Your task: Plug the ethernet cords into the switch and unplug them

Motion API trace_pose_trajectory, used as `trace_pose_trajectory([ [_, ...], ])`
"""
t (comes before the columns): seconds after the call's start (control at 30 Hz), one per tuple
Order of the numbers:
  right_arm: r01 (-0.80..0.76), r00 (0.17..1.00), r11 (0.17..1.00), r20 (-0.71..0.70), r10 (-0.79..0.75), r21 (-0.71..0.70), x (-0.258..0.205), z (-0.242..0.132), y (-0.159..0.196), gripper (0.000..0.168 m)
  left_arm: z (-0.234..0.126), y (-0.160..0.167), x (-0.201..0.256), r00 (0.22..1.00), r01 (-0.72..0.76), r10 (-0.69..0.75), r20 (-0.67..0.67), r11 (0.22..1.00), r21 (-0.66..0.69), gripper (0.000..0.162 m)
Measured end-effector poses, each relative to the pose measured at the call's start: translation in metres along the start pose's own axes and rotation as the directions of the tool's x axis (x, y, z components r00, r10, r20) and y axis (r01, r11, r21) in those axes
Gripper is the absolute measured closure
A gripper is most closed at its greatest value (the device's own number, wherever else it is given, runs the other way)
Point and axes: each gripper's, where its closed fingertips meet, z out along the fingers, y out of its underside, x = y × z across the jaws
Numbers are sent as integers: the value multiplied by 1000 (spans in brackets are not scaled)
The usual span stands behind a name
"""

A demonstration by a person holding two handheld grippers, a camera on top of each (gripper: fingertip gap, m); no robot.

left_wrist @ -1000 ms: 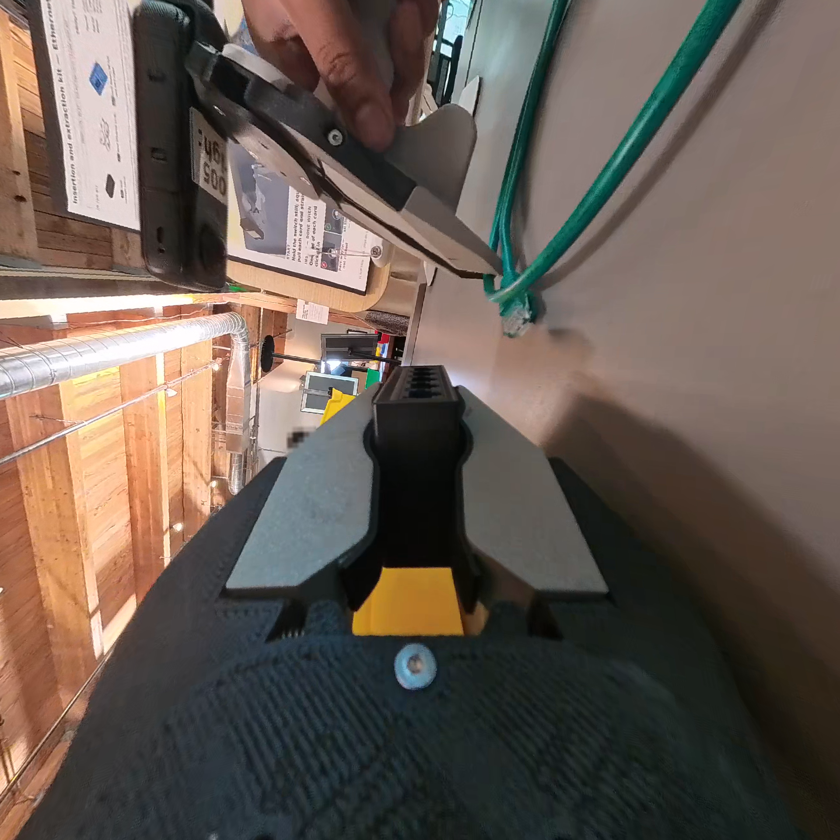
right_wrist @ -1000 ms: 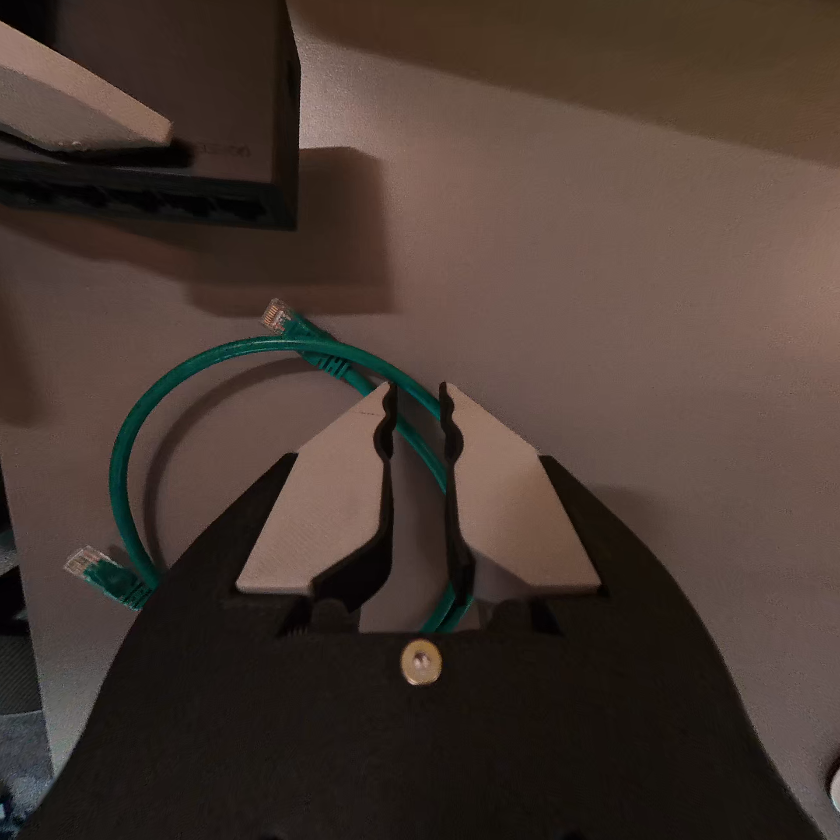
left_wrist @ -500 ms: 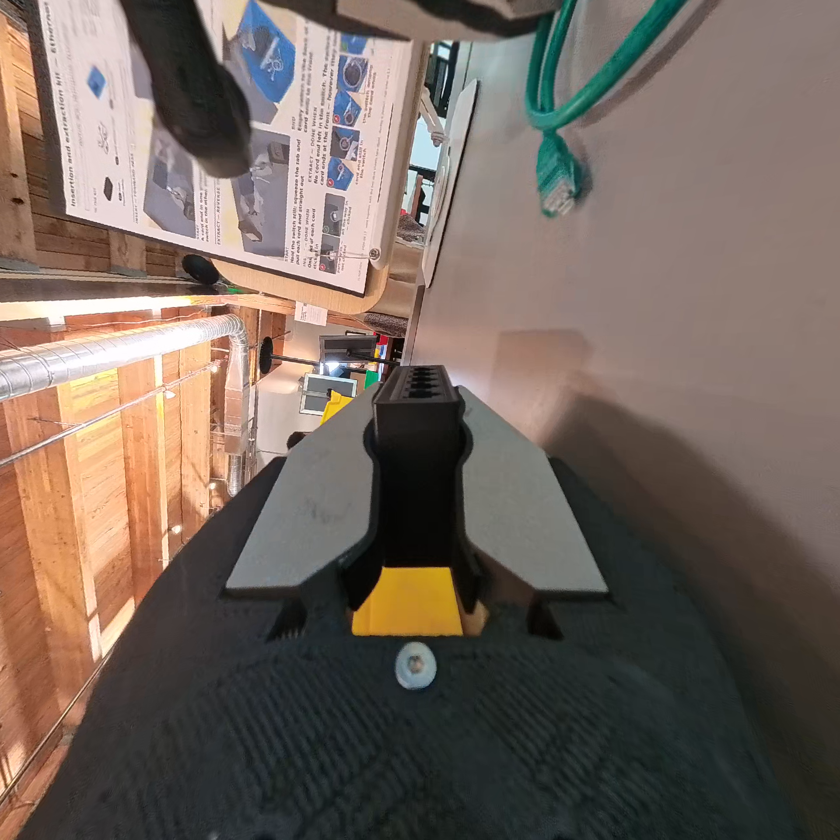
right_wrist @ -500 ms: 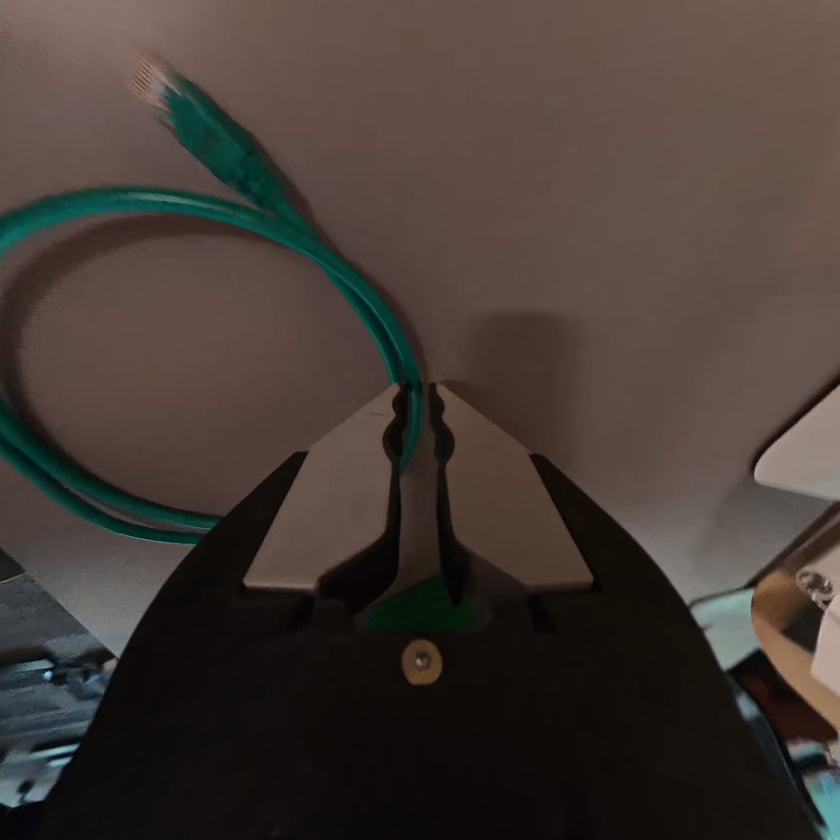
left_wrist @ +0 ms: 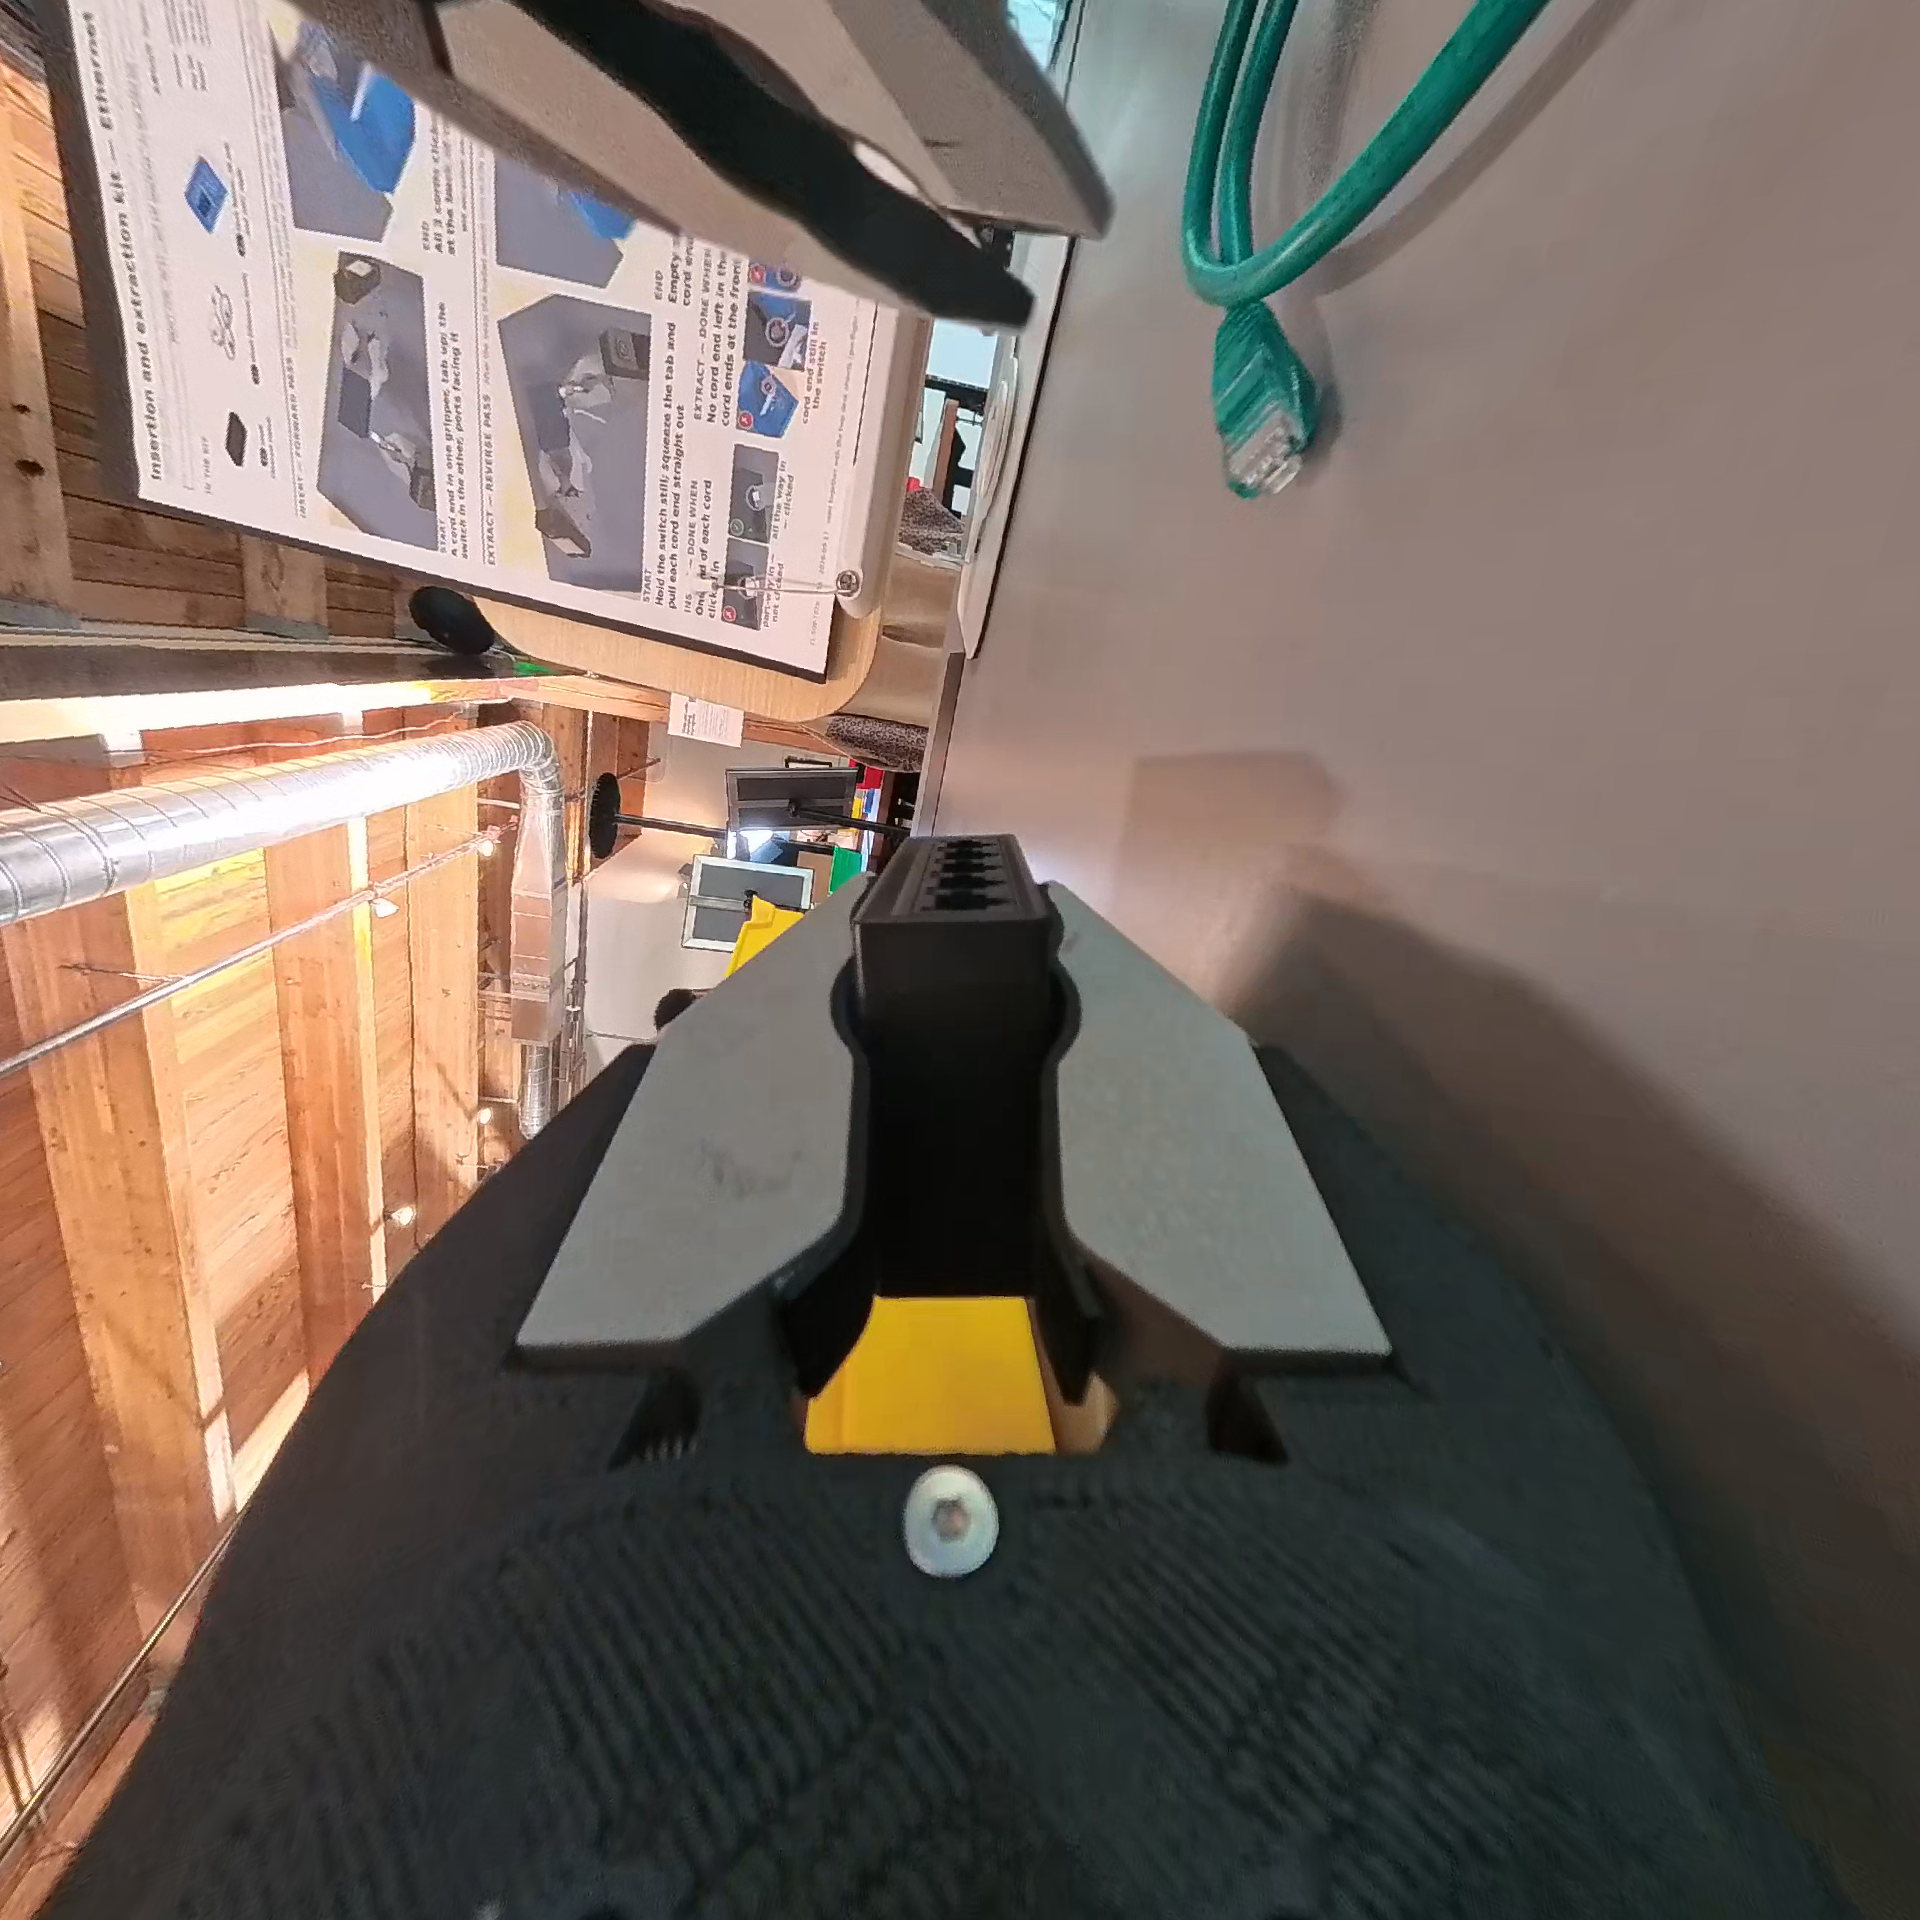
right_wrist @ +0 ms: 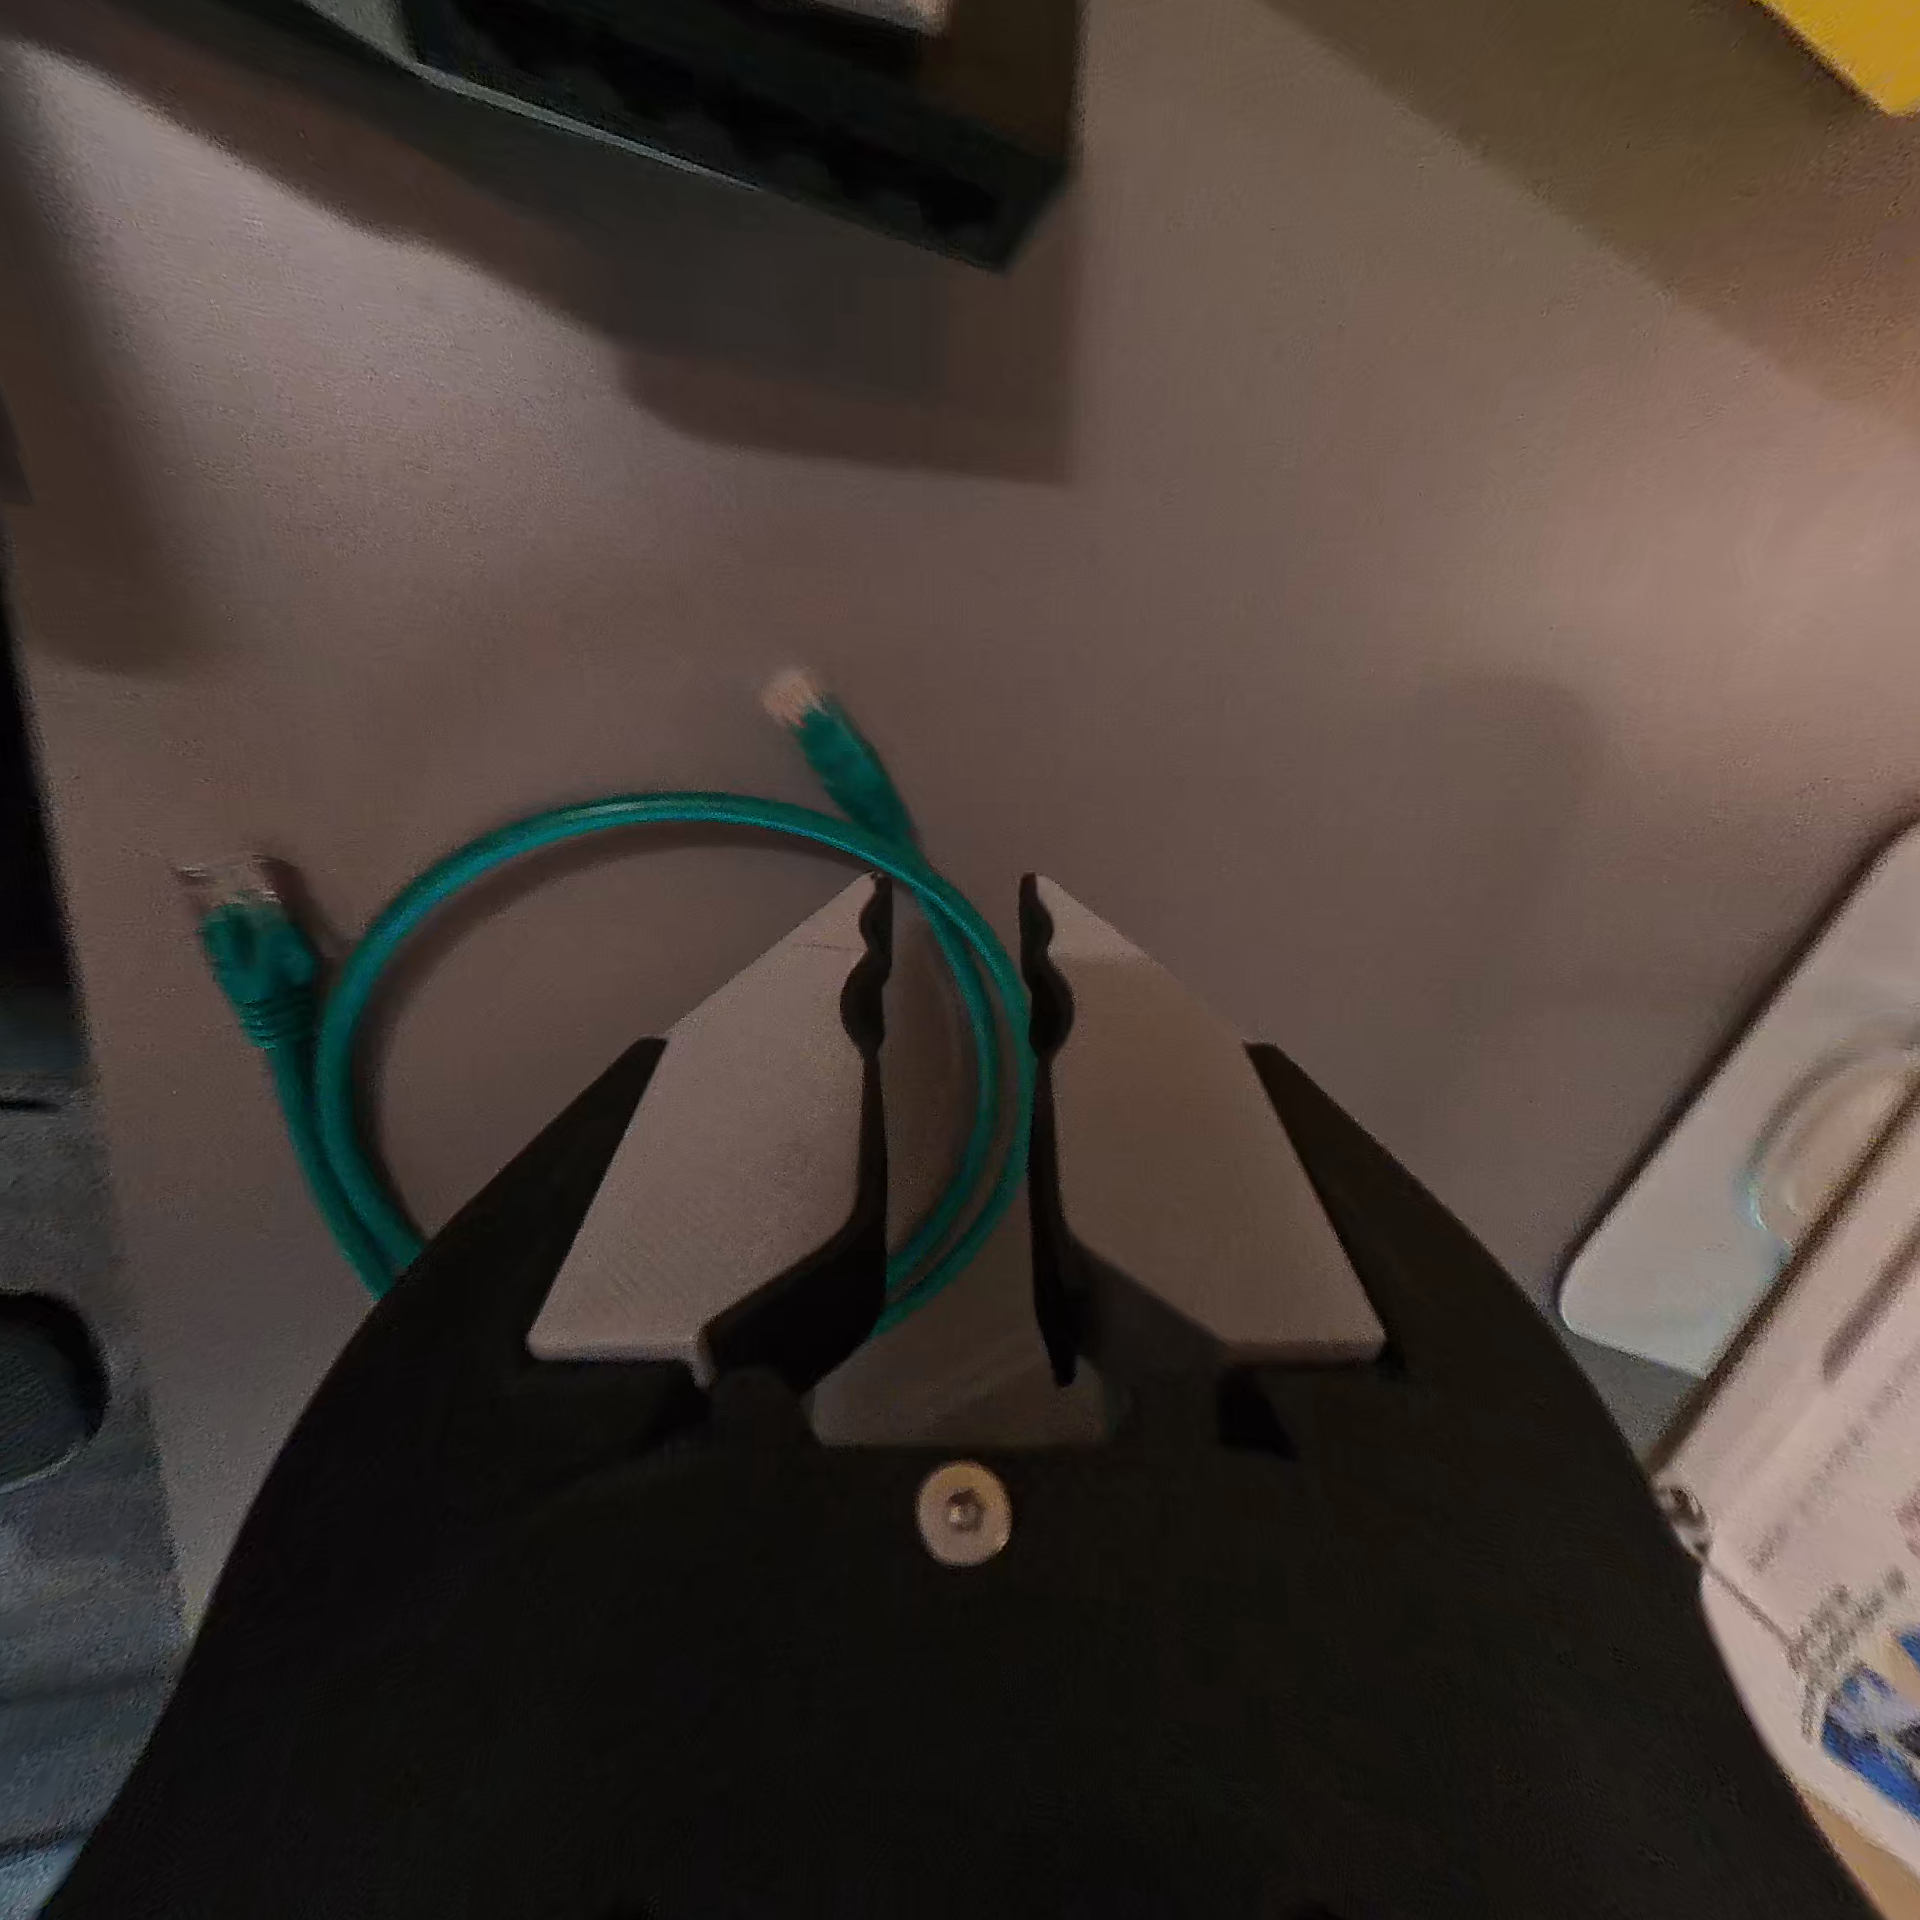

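Observation:
My left gripper (left_wrist: 956,909) is shut on the black switch (left_wrist: 951,1091) and holds it beside the grey table (left_wrist: 1558,831), with its row of ports facing away from the camera. The switch also shows at the top of the right wrist view (right_wrist: 727,135). A green ethernet cord (right_wrist: 623,810) lies coiled on the table, with one plug (right_wrist: 821,727) pointing toward the switch and the other plug (right_wrist: 244,935) at the left. My right gripper (right_wrist: 951,904) is open just above the coil, with the cord passing under the gap. The cord's plug (left_wrist: 1262,405) and the right gripper (left_wrist: 1039,260) show in the left wrist view.
A printed instruction sheet on a board (left_wrist: 468,364) stands at the table's far side and also shows at the right in the right wrist view (right_wrist: 1818,1455). The table's edge (right_wrist: 42,935) runs down the left. A yellow thing (right_wrist: 1860,52) sits at the top right. Spacing between my two grippers at the tips: around 11 centimetres. The right tips stand about 4 centimetres off the plug (right_wrist: 821,727). Seen from the left wrist view (left_wrist: 1249,414) as well.
My right gripper closed on the green cord, dragged it away from the switch, then opened, and the cord lies on the table again. My left gripper kept hold of the switch.

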Motion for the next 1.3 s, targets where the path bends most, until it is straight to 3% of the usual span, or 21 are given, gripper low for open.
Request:
trace_pose_trajectory([
  [0.03,39,999,999,-9,-39,-26,-1,4,0,147,0,0,0,1000,1,-1,1,1000,0,135],
  [0.17,120,993,986,5,-120,-119,-2,18,9,149,0,1,0,1000,6,-6,-2,1000,-1,135],
  [0.37,142,986,987,96,-134,-80,-14,37,11,148,-1,1,-1,1000,18,-18,-4,1000,3,135],
  [0.57,92,995,993,38,-95,77,-10,39,1,154,0,1,1,1000,22,-22,-18,1000,3,135],
  [0.83,-81,997,946,11,81,313,-21,17,-18,167,0,-1,3,999,22,-21,-29,1000,8,135],
  [0.97,-142,986,943,-36,160,301,-19,26,-8,167,0,-1,4,1000,10,-9,-28,1000,4,135],
  [1.2,-198,938,947,-234,258,251,15,7,27,166,1,1,4,999,12,-12,-32,1000,-6,135],
  [1.3,-286,927,939,-193,322,192,20,14,40,166,2,1,5,999,8,-8,-34,1000,-9,135],
])
